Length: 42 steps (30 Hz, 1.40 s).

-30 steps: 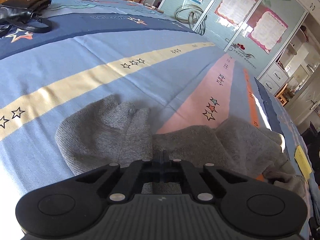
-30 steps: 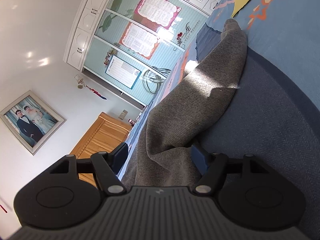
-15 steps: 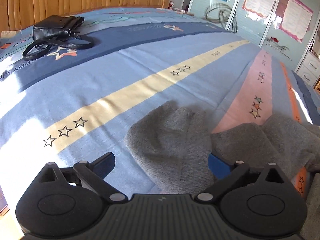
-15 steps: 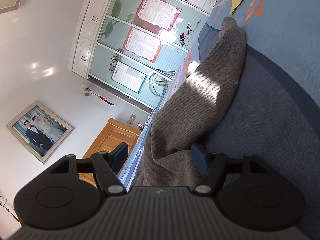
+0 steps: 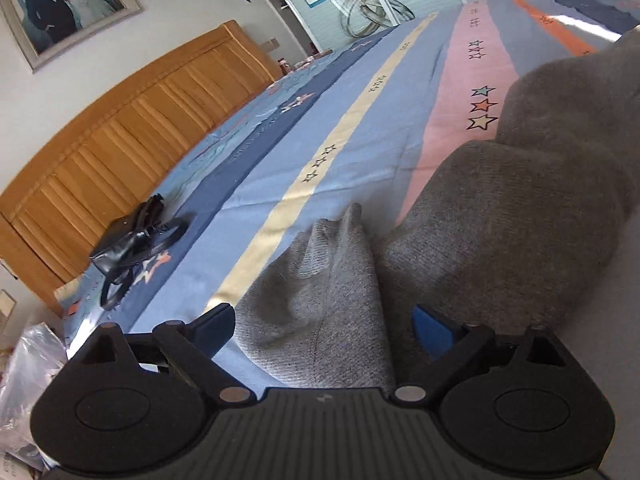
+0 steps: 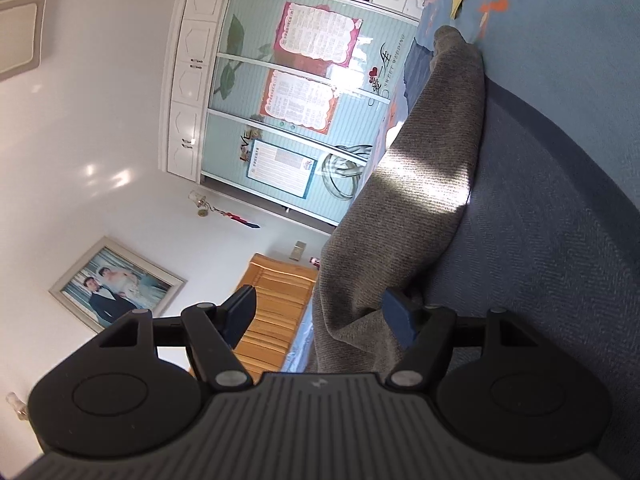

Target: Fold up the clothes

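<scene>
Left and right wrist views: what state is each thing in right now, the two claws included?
Left gripper: open, straddling cloth.
Right gripper: open, cloth between its fingers.
Grey knit garment: crumpled, unfolded, on the bed.
Black leather handbag: lying on the bed, strap loose.
Striped blue bedspread: spread flat.

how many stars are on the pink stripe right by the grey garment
3. They sit in a short row on the pink stripe beside the grey garment: blue, orange, white. More may lie hidden under the cloth.
</scene>
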{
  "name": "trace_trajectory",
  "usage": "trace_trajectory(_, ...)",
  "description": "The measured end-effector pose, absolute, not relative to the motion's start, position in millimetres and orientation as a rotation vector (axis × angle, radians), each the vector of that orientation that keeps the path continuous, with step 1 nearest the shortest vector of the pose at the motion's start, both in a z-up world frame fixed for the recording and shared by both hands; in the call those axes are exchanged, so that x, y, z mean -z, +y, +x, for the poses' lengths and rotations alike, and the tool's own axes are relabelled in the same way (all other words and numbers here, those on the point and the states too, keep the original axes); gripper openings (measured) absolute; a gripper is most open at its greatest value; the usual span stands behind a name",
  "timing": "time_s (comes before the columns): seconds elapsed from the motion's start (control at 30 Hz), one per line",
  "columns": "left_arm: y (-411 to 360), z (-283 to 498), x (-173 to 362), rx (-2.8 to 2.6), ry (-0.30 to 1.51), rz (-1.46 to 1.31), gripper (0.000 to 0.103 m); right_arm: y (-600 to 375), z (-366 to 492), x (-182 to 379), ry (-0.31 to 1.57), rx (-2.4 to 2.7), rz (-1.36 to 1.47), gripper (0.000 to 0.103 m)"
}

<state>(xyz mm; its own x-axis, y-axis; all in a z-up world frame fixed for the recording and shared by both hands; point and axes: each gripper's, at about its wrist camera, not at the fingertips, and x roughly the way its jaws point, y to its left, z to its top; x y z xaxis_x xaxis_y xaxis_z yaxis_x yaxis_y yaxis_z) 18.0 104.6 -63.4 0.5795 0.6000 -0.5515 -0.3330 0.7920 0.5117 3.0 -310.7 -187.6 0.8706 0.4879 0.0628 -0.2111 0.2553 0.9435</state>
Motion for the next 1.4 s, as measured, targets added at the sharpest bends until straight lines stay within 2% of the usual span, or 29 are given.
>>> trace_trajectory(0.07,115,15,64,-0.599,0.784,0.325,0.088,-313,4,188,0.252,-0.494,1.261,0.071)
trace_trajectory(0.17,134,11,65,-0.571,0.811,0.223,0.066,-316,3,191,0.241,-0.507,1.296,0.071)
trace_trajectory(0.2,135,11,65,-0.554,0.814,0.223,0.046,-316,3,191,0.239,-0.509,1.302,0.071)
trace_trajectory(0.23,136,11,65,-0.536,0.816,0.223,0.031,-316,3,191,0.237,-0.510,1.305,0.071)
trace_trajectory(0.27,138,10,65,-0.528,0.817,0.203,0.011,-315,3,190,0.236,-0.511,1.309,0.071)
trace_trajectory(0.53,167,-17,51,-0.476,0.715,-0.095,0.008,-314,2,189,0.231,-0.514,1.327,0.071)
trace_trajectory(0.7,175,-35,26,-0.364,0.582,-0.232,0.008,-315,1,191,0.225,-0.517,1.341,0.070)
trace_trajectory(0.9,139,-56,-34,-0.116,0.409,-0.324,0.008,-317,4,193,0.225,-0.525,1.369,0.070)
trace_trajectory(1.07,102,-66,-73,-0.078,0.337,-0.310,0.008,-319,5,192,0.245,-0.537,1.379,0.071)
trace_trajectory(1.17,99,-75,-81,-0.114,0.305,-0.317,0.008,-324,3,190,0.287,-0.571,1.408,0.079)
trace_trajectory(1.23,103,-84,-82,-0.140,0.297,-0.344,0.008,-329,-1,186,0.323,-0.599,1.447,0.092)
trace_trajectory(1.3,106,-97,-79,-0.123,0.309,-0.368,0.008,-335,-8,180,0.372,-0.632,1.461,0.098)
trace_trajectory(1.4,98,-112,-67,-0.069,0.366,-0.337,0.008,-340,-20,172,0.428,-0.658,1.395,0.099)
